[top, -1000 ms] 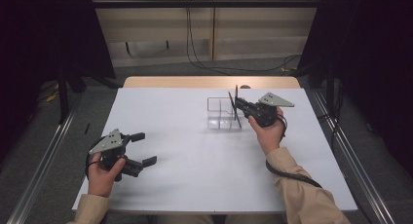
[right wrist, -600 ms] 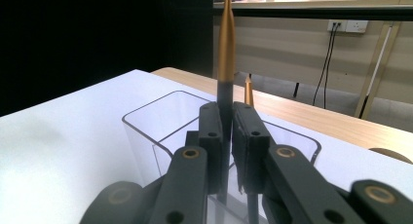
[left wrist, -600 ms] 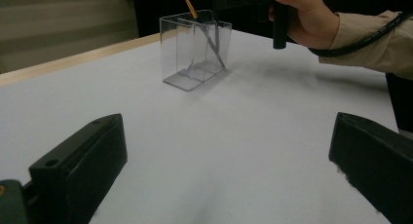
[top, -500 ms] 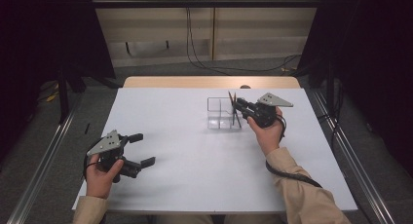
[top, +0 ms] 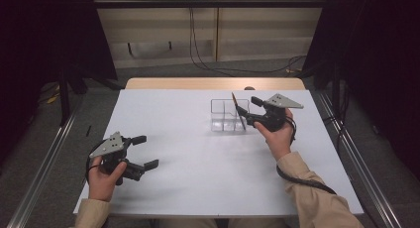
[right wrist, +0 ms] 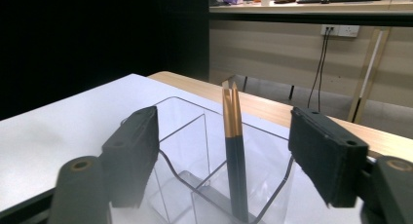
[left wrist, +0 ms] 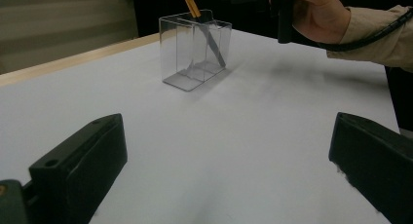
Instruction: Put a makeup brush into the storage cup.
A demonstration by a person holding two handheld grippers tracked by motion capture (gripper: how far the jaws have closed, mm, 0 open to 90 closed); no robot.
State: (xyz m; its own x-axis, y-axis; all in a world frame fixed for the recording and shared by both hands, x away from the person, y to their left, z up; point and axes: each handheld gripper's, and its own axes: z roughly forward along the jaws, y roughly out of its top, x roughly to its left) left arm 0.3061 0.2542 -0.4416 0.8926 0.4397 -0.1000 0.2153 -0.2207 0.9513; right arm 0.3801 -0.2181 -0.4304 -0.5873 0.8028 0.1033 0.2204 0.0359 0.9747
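Surface: white table top [top: 198,183], wooden edge at the far side, dark curtains and trailing wall cables beyond.
Task's thing: pair of chopsticks [right wrist: 234,151], black shafts with gold-brown tops, standing in the clear plastic organizer [top: 223,118].
Compartment: the one on the right gripper's side of the divider, tips on the floor of the box.
Long axis: near upright, leaning a little, gold ends [left wrist: 191,4] well above the rim.
Right gripper [top: 247,111]: jaws just opened, now standing wide; chopsticks between the jaws but touching neither, free of the grip.
Way from right gripper: straight ahead and centred between the two black jaws, just in front; box wall directly below.
Left gripper [top: 142,151]: jaws spread wide, nothing between them, low over the near left of the table.
Way from left gripper: organizer [left wrist: 195,48] well apart, ahead and across open table.
Nearer hand: right hand [top: 277,134], by a wide margin.
Coming move, as judged: straight withdrawal back along the right gripper's own axis, keeping both jaws off the leaning shafts so as not to tip them or drag the light box.
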